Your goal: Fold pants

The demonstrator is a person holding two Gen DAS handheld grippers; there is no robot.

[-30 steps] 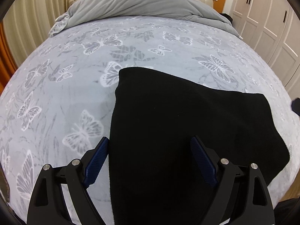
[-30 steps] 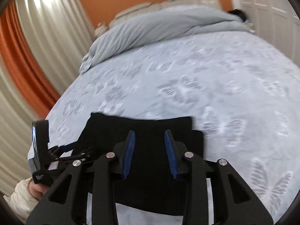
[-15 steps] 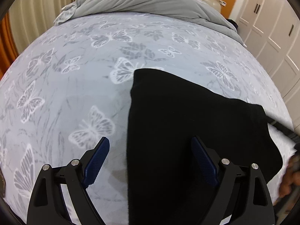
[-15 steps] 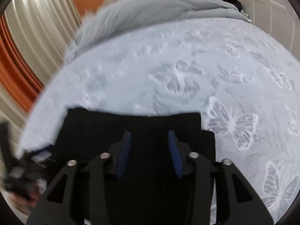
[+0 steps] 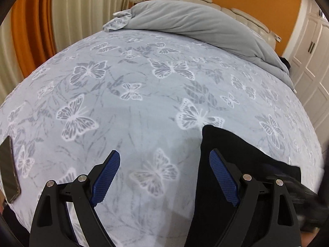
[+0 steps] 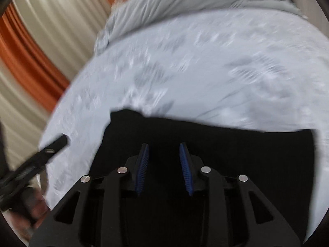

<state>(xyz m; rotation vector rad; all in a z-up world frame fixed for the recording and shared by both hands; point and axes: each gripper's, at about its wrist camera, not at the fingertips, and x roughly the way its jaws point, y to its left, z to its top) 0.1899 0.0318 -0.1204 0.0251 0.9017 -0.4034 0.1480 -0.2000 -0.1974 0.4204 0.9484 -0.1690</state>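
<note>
The folded black pants (image 5: 248, 164) lie on the butterfly bedspread (image 5: 133, 113) near its front edge. My left gripper (image 5: 164, 154) is open wide above bare bedspread, and its right finger overlaps the pants' left edge. In the right wrist view the pants (image 6: 246, 154) fill the lower half, blurred by motion. My right gripper (image 6: 163, 146) hovers over their middle with its jaws narrow and closing. No cloth shows pinched between the pads. One finger of the left gripper (image 6: 55, 144) pokes in at the left.
A dark phone (image 5: 9, 168) lies at the bed's left edge. A bunched grey duvet (image 5: 195, 24) covers the head of the bed. Orange and cream curtains (image 5: 41, 30) hang on the left, and white wardrobe doors (image 5: 308, 61) stand on the right.
My left gripper has slid left off the pants, so they now sit at its right finger. The right gripper has dropped closer over the pants, with its view blurred.
</note>
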